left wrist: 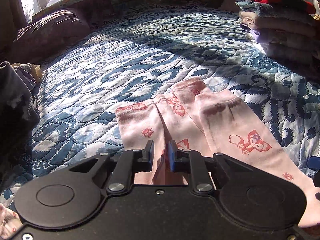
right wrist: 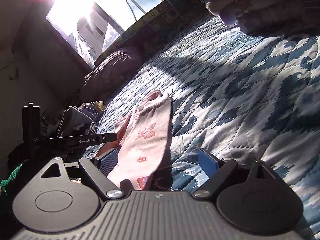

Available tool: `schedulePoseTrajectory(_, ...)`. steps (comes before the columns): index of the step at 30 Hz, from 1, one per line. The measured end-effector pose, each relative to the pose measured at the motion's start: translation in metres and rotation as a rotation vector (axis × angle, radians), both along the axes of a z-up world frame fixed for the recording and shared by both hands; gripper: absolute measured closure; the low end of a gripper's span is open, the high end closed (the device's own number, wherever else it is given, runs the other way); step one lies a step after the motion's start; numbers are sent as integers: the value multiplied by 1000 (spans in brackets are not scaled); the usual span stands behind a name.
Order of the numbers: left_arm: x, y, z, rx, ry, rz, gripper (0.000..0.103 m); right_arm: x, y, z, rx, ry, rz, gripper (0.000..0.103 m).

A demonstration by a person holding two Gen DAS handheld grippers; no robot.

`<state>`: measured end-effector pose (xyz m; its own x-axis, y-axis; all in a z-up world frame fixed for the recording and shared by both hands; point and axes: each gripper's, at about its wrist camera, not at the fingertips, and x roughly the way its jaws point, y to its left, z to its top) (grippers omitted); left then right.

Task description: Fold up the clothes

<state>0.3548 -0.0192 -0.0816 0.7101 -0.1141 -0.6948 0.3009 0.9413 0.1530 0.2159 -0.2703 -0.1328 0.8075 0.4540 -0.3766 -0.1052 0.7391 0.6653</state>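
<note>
The pink garment [left wrist: 180, 124] lies near on the quilt [left wrist: 120, 64]; a pillow [left wrist: 50, 32] far left, stacked clothes [left wrist: 280, 28] far right.

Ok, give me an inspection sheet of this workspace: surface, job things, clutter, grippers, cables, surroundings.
Surface: blue-and-white quilt on a bed, part sun, part shadow.
Job's things: pink printed garment lying flat on the quilt; stack of folded clothes at far right.
Clutter: loose pile of clothes at the left edge.
Grippers: left gripper shut on a fold of the pink garment; right gripper open, the garment's end between its fingers.
Cables: nothing seen.
Surroundings: pillow at the bed's head, bright window behind it.
</note>
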Motion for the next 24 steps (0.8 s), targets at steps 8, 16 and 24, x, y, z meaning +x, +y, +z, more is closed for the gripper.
schedulePoseTrajectory(8,11,86,1,-206,31,318,101,1,-1,0,5,2,4,17)
schedulePoseTrajectory(16,-28,114,13,-268,-31,418,80,1,0,0,-2,-4,4,17)
schedulePoseTrajectory(24,-123,128,12,-553,-105,421,33,-1,-5,-1,26,-2,-3,21)
